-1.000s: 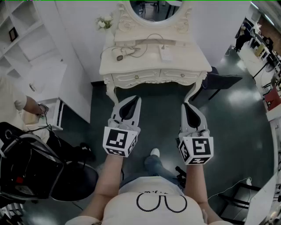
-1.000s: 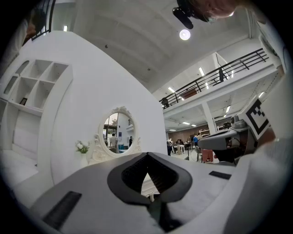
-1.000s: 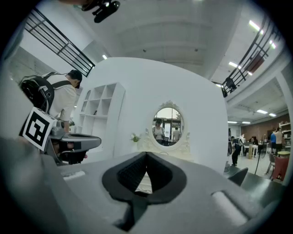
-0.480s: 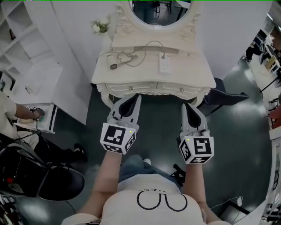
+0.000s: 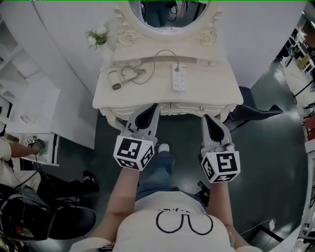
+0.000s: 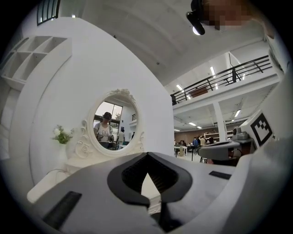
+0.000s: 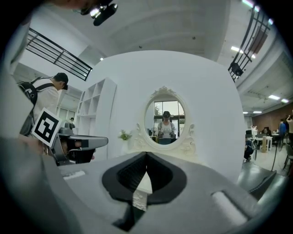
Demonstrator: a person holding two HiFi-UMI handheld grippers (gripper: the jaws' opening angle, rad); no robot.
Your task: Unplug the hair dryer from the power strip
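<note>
Closer to the table (image 5: 216, 86) now, left gripper (image 5: 154, 106) and right gripper (image 5: 205, 118) hold jaws together, empty; strip (image 5: 180, 78) lies beyond, between them, lengthwise near-to-far.

Backing onto the wall, with the mirror (image 5: 167, 10) rising behind: dressing table (image 5: 211, 93). Lying on its top, right of centre: power strip (image 5: 180, 78), with a cord (image 5: 132, 74) trailing off leftward. Standing at the back left corner: flowers (image 5: 97, 37). Hovering side by side just before the front edge: left gripper (image 5: 153, 107) and right gripper (image 5: 206, 118). Standing off to the left: shelf unit (image 5: 34, 98).
</note>
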